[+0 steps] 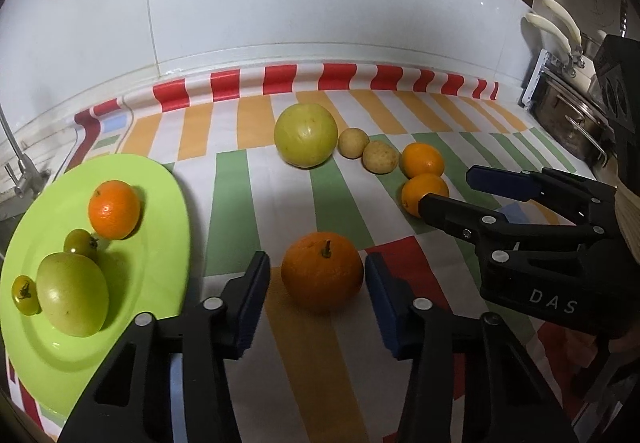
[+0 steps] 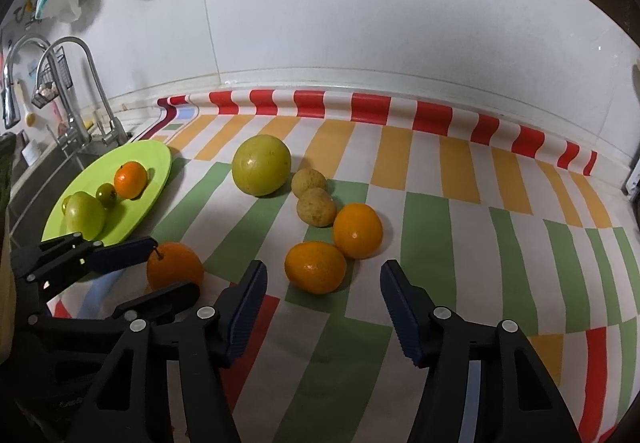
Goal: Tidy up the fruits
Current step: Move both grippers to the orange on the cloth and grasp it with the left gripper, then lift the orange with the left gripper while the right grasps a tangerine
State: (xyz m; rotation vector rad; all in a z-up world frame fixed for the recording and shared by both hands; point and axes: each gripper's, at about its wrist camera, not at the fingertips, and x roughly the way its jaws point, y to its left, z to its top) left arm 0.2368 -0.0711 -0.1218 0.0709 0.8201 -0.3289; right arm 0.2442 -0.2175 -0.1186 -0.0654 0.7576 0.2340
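Left wrist view: the left tongs [image 1: 316, 275] are seen open around a stemmed orange [image 1: 322, 271] on the striped cloth of the counter [image 1: 248, 203]; a gap is visible at each pad. The lettering "DAS" is read on the right tongs [image 1: 450, 189], which are open at a small orange [image 1: 420, 193], partly hidden behind one finger. A green plate [image 1: 160, 211], cut off at the left edge, carries four fruits.

Right wrist view: the right tongs [image 2: 324, 279] are shown open, the small orange [image 2: 315, 267] between the pads, untouched. The left tongs [image 2: 168, 263] flank the stemmed orange [image 2: 175, 267].
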